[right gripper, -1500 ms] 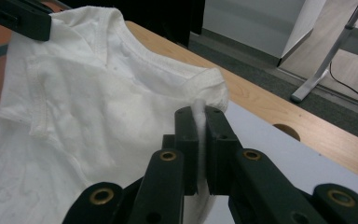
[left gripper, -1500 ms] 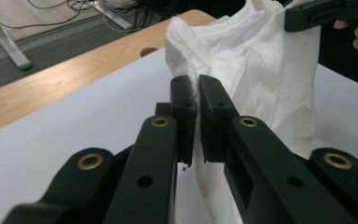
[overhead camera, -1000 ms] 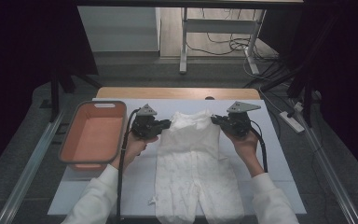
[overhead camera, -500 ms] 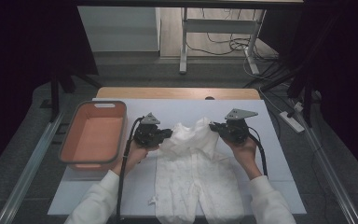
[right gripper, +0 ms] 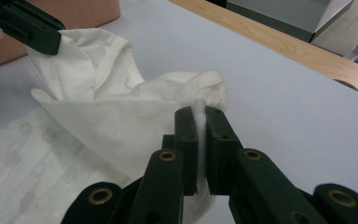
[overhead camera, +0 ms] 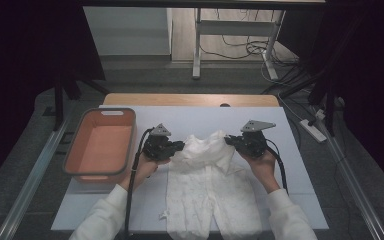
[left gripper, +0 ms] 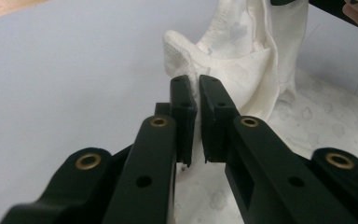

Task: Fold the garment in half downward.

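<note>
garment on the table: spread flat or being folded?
Partly folded. Both tongs, left and right, pinch the white garment at its top corners, lifted and bunched toward its middle; the legs lie flat.

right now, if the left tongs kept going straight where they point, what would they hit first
The left tongs are clamped on the white garment; its bunched, lifted top lies directly ahead, with the right tongs beyond, though depth is unclear.

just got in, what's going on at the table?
A person is folding a white baby garment on the table. The left tongs and right tongs each pinch a top corner of it and hold the upper part lifted over the body, which lies flat. An orange bin sits to the left.
</note>
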The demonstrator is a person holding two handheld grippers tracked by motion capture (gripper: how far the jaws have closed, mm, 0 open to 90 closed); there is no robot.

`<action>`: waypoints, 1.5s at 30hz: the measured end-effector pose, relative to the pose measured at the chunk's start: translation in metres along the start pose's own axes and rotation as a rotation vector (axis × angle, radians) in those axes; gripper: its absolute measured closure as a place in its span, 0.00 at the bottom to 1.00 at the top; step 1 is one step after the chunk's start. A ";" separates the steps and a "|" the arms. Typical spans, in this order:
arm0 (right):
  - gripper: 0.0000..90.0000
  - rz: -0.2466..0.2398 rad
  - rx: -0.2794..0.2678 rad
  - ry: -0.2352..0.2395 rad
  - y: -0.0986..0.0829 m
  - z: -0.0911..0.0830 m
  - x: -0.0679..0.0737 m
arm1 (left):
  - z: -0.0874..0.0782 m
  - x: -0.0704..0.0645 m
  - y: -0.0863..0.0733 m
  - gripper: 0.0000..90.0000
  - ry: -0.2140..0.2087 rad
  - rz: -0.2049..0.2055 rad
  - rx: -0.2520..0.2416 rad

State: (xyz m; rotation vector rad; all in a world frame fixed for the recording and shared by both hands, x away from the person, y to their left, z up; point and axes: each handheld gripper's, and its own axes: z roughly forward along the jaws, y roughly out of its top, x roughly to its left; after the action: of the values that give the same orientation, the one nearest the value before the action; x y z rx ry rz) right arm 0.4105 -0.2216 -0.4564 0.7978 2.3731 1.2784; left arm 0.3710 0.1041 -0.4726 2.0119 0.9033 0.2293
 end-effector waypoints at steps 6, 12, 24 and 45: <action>0.94 0.009 -0.004 0.005 -0.001 -0.003 0.002 | -0.001 -0.003 -0.002 0.93 -0.006 0.000 0.001; 0.94 0.006 0.002 0.012 -0.003 -0.003 0.005 | 0.001 -0.005 -0.004 0.93 -0.012 0.000 0.010; 0.94 0.015 0.003 0.024 -0.008 -0.012 0.015 | -0.004 -0.019 -0.017 0.93 -0.025 0.001 0.020; 0.94 0.078 0.057 0.091 -0.031 -0.015 0.022 | -0.008 -0.026 -0.036 0.93 -0.044 0.014 0.030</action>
State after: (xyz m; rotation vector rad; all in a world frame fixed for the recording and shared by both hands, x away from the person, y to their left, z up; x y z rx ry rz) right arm 0.3752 -0.2316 -0.4747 0.8754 2.4829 1.3092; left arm 0.3303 0.1042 -0.4916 2.0440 0.8699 0.1792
